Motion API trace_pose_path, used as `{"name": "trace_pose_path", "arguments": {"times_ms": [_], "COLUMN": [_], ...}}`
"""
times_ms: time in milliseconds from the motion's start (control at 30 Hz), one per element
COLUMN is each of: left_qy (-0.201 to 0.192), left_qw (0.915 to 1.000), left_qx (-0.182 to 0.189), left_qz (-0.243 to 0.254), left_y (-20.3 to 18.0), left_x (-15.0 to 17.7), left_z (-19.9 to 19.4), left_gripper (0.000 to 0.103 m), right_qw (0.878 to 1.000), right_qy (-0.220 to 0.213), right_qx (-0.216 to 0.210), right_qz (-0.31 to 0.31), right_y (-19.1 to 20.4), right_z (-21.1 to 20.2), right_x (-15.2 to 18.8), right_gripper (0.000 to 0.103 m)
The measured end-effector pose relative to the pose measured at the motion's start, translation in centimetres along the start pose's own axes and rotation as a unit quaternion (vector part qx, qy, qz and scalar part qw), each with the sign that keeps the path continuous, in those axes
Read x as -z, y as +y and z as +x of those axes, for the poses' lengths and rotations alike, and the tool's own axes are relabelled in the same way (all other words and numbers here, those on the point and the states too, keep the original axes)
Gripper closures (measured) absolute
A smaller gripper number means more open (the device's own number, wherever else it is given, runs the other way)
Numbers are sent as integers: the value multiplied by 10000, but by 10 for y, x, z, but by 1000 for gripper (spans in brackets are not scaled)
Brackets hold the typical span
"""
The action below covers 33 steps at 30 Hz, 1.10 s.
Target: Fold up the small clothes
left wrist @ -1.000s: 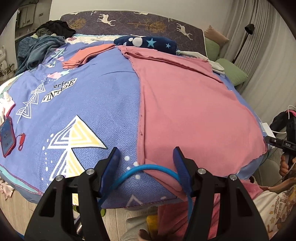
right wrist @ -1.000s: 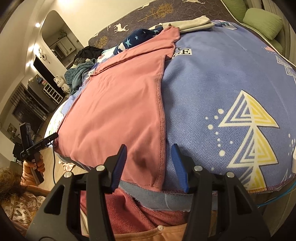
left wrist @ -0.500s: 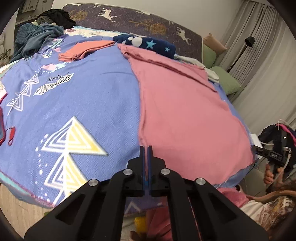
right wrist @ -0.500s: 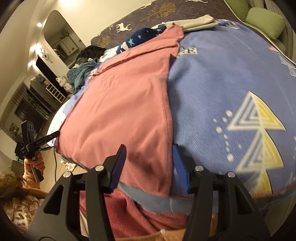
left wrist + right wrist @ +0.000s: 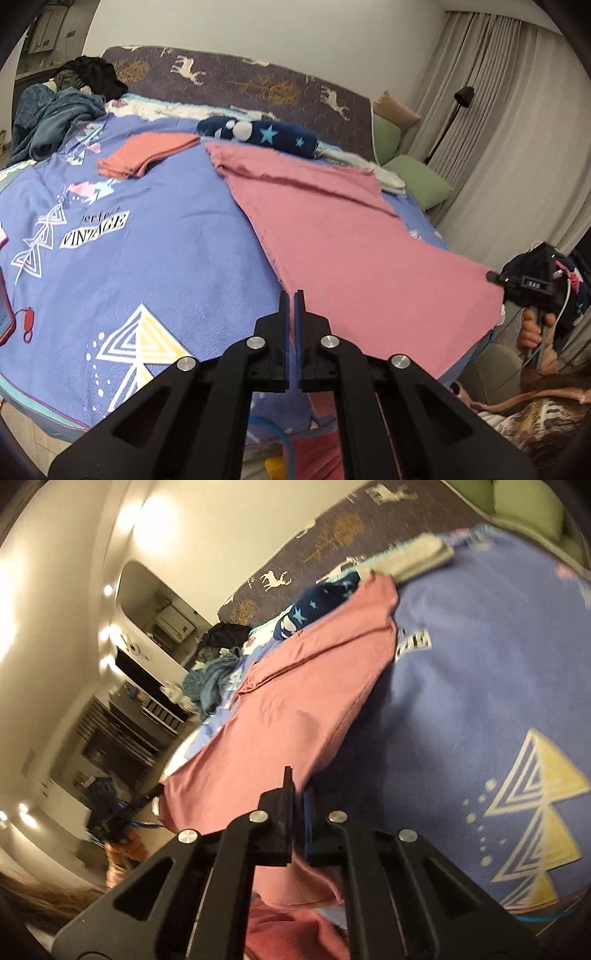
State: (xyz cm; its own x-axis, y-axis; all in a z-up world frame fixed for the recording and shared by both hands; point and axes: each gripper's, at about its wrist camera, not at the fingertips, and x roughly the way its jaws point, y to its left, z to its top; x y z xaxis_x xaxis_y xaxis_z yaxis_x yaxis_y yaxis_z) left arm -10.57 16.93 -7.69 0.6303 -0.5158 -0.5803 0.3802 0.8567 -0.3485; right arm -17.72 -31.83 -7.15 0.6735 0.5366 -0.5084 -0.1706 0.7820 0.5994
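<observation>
Both claws, left claw and right claw, pinch the pink garment's near corners at the bed's near edge. The fold is just starting, I judge; next, carry that hem toward the far edge.

A blue printed blanket covers the bed ahead of the hand-held gripper. Beyond it lie a navy star-patterned bundle and the deer-print headboard; green cushions and a black floor lamp stand far right.
</observation>
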Motion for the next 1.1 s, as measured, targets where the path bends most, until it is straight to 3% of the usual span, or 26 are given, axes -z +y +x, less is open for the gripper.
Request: {"name": "trace_pose_path", "arguments": {"times_ms": [200, 300, 333, 400, 467, 667, 700, 767, 800, 833, 867, 900, 933, 1000, 1100], "left_qy": [462, 484, 473, 493, 575, 638, 648, 656, 643, 641, 663, 624, 513, 282, -126], "left_qw": [9982, 9972, 9974, 9977, 9971, 9977, 9977, 9975, 9977, 9977, 9977, 9979, 9984, 9993, 9996], "left_qx": [-391, -574, -541, -463, -490, -226, -208, -230, -222, -199, -127, -146, -176, -178, 98], "left_qz": [21, 24, 20, 43, 48, 31, 53, 82, 42, 6, -69, -122, -166, -177, -249], "left_y": [12, 17, 17, 17, 16, 11, 10, 8, 7, 7, 7, 7, 5, 1, -7], "left_x": [22, 28, 29, 30, 32, 40, 41, 38, 35, 33, 30, 27, 25, 20, 10], "left_z": [27, 29, 29, 30, 35, 29, 30, 36, 41, 43, 47, 48, 45, 33, 5], "left_gripper": [98, 60, 54, 54, 54, 56, 58, 65, 74, 97, 100, 100, 100, 100, 101], "right_qw": [9988, 9974, 9971, 9965, 9956, 9940, 9943, 9947, 9944, 9925, 9897, 9876, 9887, 9962, 9998], "right_qy": [298, 396, 419, 473, 539, 623, 652, 704, 684, 671, 683, 675, 736, 698, 161], "right_qx": [372, 573, 597, 647, 722, 896, 831, 676, 676, 796, 963, 1101, 1050, 505, 53], "right_qz": [148, 211, 232, 254, 247, -46, -151, -318, -441, -635, -804, -890, -771, -110, 109], "right_y": [-13, -23, -25, -28, -30, -30, -28, -22, -18, -12, -7, -3, -3, -11, -9], "right_z": [21, 25, 26, 27, 30, 29, 29, 36, 41, 47, 53, 57, 58, 48, 12], "right_x": [9, 16, 18, 21, 24, 36, 38, 37, 36, 36, 37, 36, 33, 26, 15], "right_gripper": [99, 99, 99, 98, 97, 76, 67, 47, 38, 37, 40, 64, 100, 99, 99]}}
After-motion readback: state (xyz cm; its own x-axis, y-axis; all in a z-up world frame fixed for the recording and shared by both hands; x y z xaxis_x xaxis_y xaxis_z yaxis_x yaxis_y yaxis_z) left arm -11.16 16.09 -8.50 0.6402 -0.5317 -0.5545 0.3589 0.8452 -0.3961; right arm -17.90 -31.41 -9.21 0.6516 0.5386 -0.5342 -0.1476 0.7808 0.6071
